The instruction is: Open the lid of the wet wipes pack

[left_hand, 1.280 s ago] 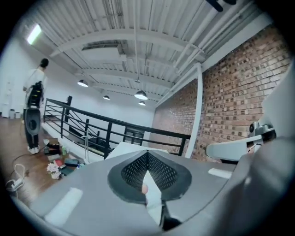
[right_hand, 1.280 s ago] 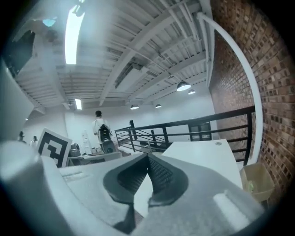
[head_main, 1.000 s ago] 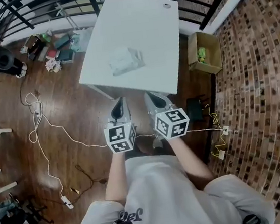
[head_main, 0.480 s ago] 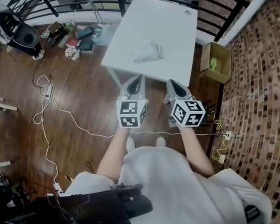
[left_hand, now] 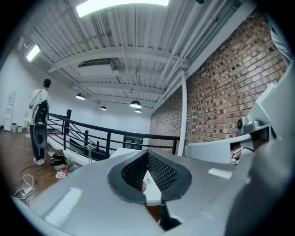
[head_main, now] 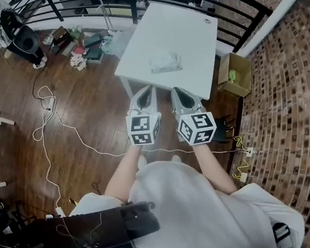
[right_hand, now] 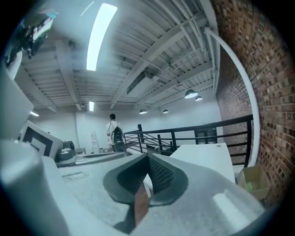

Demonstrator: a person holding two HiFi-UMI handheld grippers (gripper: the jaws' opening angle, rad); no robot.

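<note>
Left gripper view: left gripper (left_hand: 148, 154) jaws pressed together at the tips, nothing between them. Right gripper view: right gripper (right_hand: 148, 159) the same, jaws meeting, empty. Head view: both grippers side by side over the wood floor (head_main: 85, 106), just short of the white bench (head_main: 188, 26). Wipes pack (head_main: 165, 63) lies flat mid-bench, well apart from both. Cardboard box (head_main: 234, 75) on the floor right of the bench.

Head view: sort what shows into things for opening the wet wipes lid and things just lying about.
For the job: wet wipes pack, the white table under it, left gripper, right gripper (jaws of both shut, empty).

Lying about: cardboard box, white cable on the floor, clutter by the railing.
</note>
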